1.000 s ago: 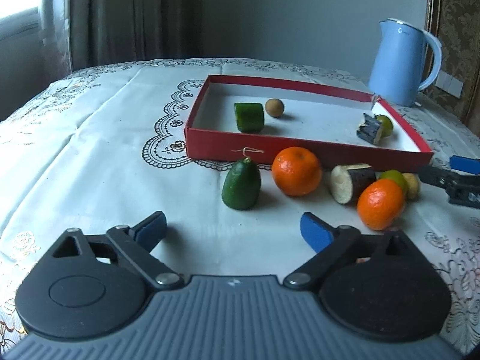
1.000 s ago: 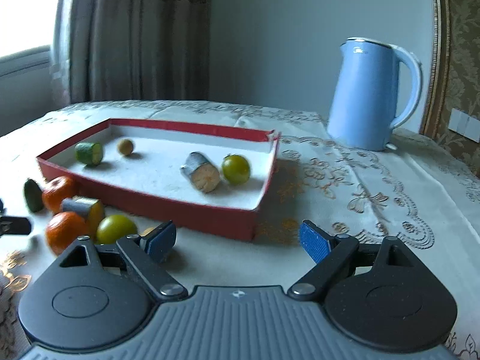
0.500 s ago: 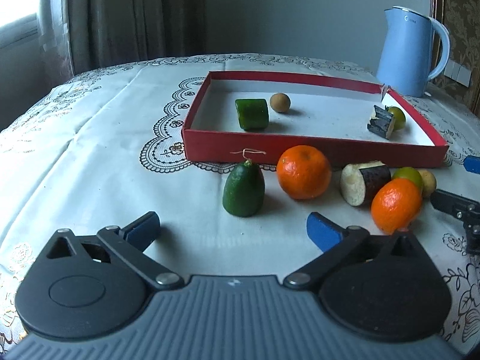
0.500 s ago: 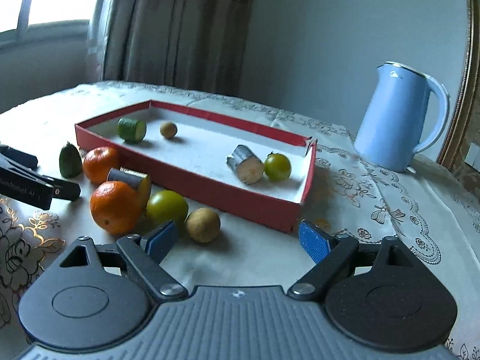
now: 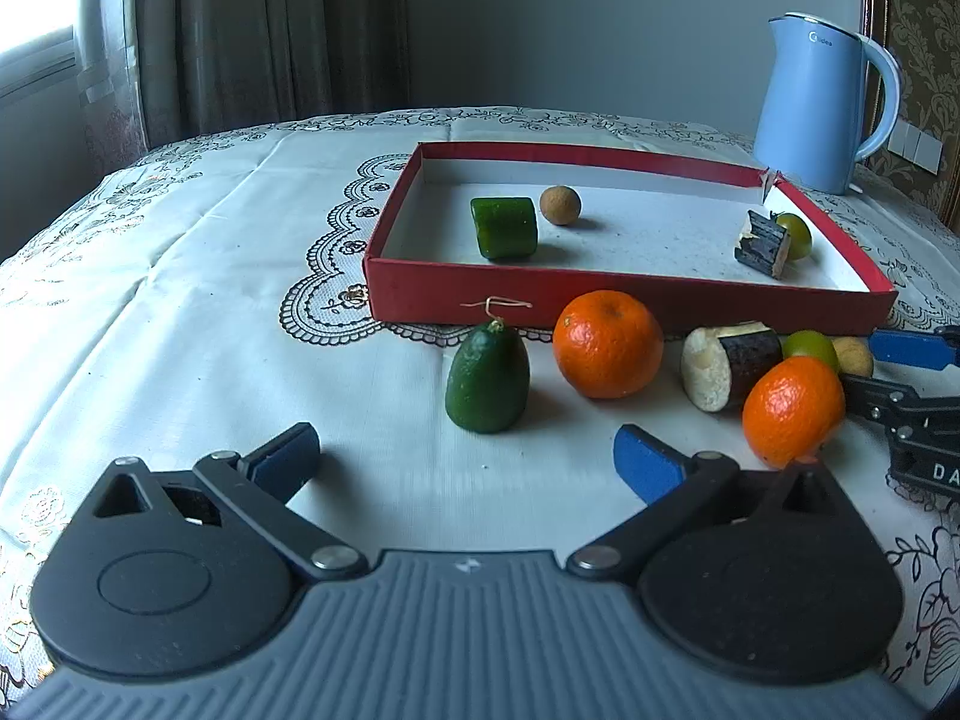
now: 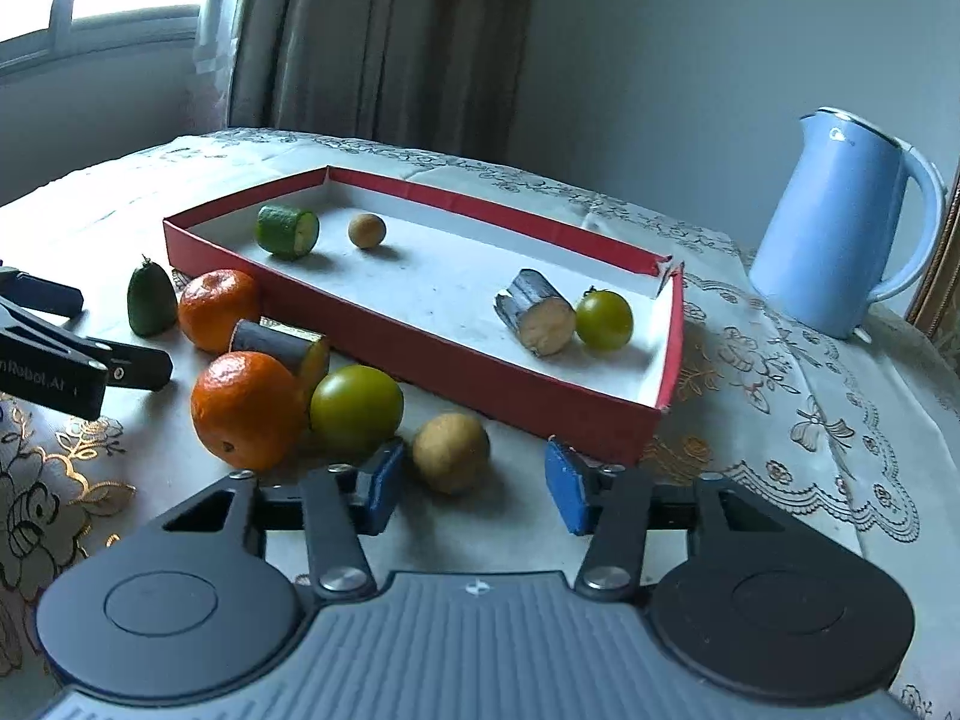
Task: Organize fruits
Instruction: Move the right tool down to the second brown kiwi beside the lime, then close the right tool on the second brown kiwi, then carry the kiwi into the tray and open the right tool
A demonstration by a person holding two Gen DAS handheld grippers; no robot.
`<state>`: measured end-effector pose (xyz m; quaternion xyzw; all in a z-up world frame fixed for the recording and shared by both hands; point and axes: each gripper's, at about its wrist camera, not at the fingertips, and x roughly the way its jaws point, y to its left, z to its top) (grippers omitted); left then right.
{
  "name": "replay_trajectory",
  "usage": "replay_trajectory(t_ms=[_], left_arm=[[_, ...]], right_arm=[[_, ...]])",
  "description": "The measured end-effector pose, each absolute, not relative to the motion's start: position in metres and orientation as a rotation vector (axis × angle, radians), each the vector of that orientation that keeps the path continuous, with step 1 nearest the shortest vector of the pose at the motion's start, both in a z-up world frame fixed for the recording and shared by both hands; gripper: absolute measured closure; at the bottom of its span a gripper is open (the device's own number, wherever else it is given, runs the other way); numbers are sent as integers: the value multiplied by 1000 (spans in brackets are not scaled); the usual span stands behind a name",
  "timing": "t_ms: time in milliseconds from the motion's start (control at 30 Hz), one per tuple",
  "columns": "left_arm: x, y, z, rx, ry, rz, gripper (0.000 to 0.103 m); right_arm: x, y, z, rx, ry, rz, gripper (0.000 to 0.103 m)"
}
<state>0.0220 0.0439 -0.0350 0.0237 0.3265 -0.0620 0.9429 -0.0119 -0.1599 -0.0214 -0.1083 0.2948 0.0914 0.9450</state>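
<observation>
Red-walled box [image 6: 432, 354] ahead of both grippers holds four pieces, while seven wait on the tabletop [image 5: 180, 312]; right gripper [image 6: 474, 483], jaws just closing, brackets the brown fruit [image 6: 451, 451] ungripped, left gripper [image 5: 465, 456] gapes empty.

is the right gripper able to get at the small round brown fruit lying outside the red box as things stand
Probably yes. The right gripper has just been closing, and the small round brown fruit sits just ahead of its pads, neither touching yet. The green round fruit crowds the left pad, but the red box stands behind, clear.
</observation>
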Motion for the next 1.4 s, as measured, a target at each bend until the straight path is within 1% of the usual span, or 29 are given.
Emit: replay_trajectory(t_ms=[133,200,233,267,300,633,1000,1200,1400], left_arm=[[22,44,-35,48,666,-127,0],[22,44,-35,48,666,-127,0],[22,44,-35,48,666,-127,0],[22,44,-35,48,666,-127,0],[22,44,-35,48,666,-127,0],[22,44,-35,49,666,-127,0],[22,44,-35,49,665,-127,0],[22,44,-35,49,665,-127,0],[22,44,-35,49,665,-127,0]], right_arm=[[-11,-157,-22,-227,598,202,63],[-11,-157,-22,-222,600,205,71],[-11,-157,-22,-220,601,206,71],[-11,-158,-22,-216,602,208,74],[-10,-159,-21,-212,602,208,75],[-16,-165,-16,-170,565,175,75],[-1,-171,10,-179,485,119,75],[23,-176,11,-175,499,77,75],[46,-178,3,-168,558,50,75]])
